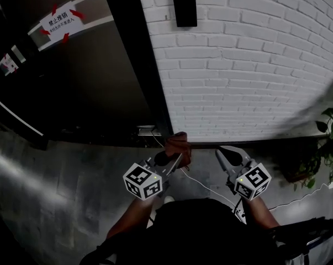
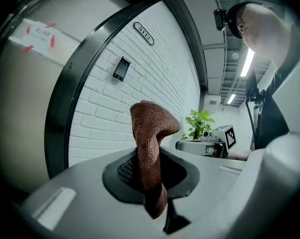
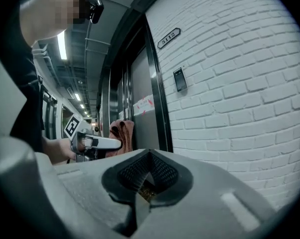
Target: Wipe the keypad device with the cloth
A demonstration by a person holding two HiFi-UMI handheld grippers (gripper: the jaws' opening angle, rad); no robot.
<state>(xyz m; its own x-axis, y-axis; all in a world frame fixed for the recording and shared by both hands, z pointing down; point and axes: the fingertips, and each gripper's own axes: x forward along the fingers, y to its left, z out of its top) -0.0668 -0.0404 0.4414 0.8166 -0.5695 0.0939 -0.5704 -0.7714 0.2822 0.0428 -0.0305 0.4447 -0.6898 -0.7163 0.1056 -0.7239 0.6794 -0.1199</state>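
Note:
A black keypad device (image 1: 184, 6) hangs high on the white brick wall (image 1: 254, 65); it also shows small in the left gripper view (image 2: 121, 68) and the right gripper view (image 3: 179, 79). My left gripper (image 1: 174, 160) is shut on a brown cloth (image 1: 178, 146), which stands up between its jaws (image 2: 149, 148) and shows from the side (image 3: 122, 136). My right gripper (image 1: 226, 158) is shut with nothing in it, to the right of the cloth. Both are held low, well below the keypad.
A dark door (image 1: 83, 76) with a black frame (image 1: 136, 59) stands left of the wall and carries a red-arrowed sign (image 1: 60, 21). A green plant (image 1: 329, 142) sits at the right. A white cable (image 1: 210, 189) runs over the grey floor.

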